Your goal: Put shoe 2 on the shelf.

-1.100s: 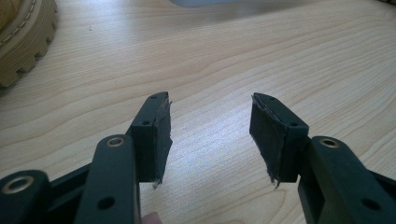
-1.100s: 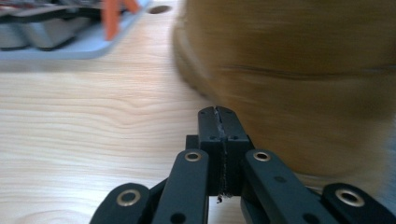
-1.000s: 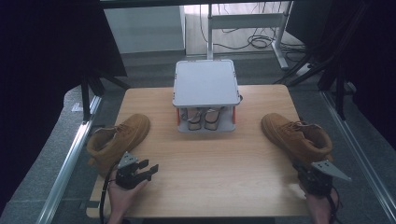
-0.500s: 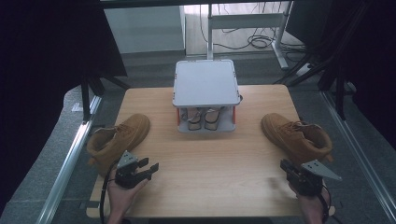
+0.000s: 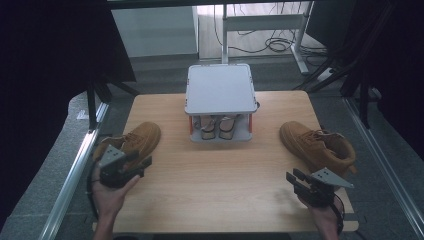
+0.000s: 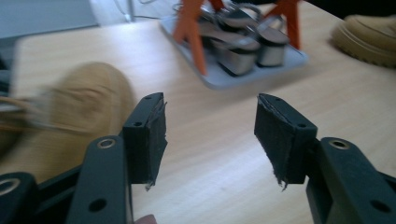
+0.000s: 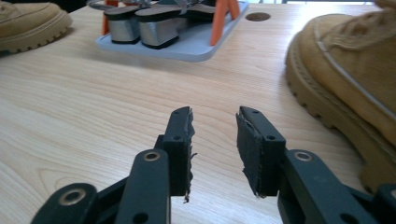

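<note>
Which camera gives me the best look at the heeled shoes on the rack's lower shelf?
The right gripper view: the heeled shoes lie sharp on the grey rack, block heels facing the camera. The left gripper view shows them blurred behind an orange post. In the high view they peek out small under the top shelf.

You are working in a lab or test room, not a home. Your pale wooden counter (image 5: pixel 220 170) stands on grey carpet tile between silver metal rails (image 5: pixel 70 180), with black curtains (image 5: pixel 50 60) hung along both sides. Beyond it a white metal desk frame (image 5: pixel 260 22) rises above loose black cables (image 5: pixel 272 45) on the floor, beside a pale grey partition panel (image 5: pixel 155 32).
</note>
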Available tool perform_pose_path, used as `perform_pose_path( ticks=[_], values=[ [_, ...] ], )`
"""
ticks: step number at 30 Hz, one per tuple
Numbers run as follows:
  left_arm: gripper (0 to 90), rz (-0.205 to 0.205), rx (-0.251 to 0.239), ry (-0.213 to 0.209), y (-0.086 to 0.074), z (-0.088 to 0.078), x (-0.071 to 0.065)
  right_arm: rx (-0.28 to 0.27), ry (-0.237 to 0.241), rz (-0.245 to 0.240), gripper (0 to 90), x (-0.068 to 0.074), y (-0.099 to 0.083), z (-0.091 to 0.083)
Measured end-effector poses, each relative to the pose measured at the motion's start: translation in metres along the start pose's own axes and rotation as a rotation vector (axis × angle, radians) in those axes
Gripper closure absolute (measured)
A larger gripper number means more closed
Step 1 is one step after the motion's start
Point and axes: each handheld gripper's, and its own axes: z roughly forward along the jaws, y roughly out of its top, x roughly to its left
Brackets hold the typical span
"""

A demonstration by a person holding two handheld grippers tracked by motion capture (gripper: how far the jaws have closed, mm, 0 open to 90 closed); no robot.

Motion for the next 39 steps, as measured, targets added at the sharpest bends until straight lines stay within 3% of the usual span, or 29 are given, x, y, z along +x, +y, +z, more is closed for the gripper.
perform_pose_path(
  ticks=[9,16,19,30,39],
  values=[
    [44.8,-0.054,0.003,0.089,0.025,-0.018,0.043,0.012,-0.005,-0.031,58.1,0.006,0.001,0.005],
    [44.8,-0.108,0.06,0.151,0.033,-0.013,0.091,0.012,-0.021,-0.019,57.0,0.003,-0.001,0.003],
    [45.6,-0.105,0.102,0.176,0.031,-0.007,0.106,0.009,-0.029,-0.009,56.9,0.003,-0.002,0.003],
    [52.3,-0.09,0.206,0.19,0.011,0.001,0.124,0.014,-0.034,-0.009,56.6,0.004,-0.003,0.005],
    [57.4,-0.07,0.308,0.184,0.011,0.018,0.13,0.021,-0.042,-0.005,56.3,0.003,-0.003,0.006]
  ],
)
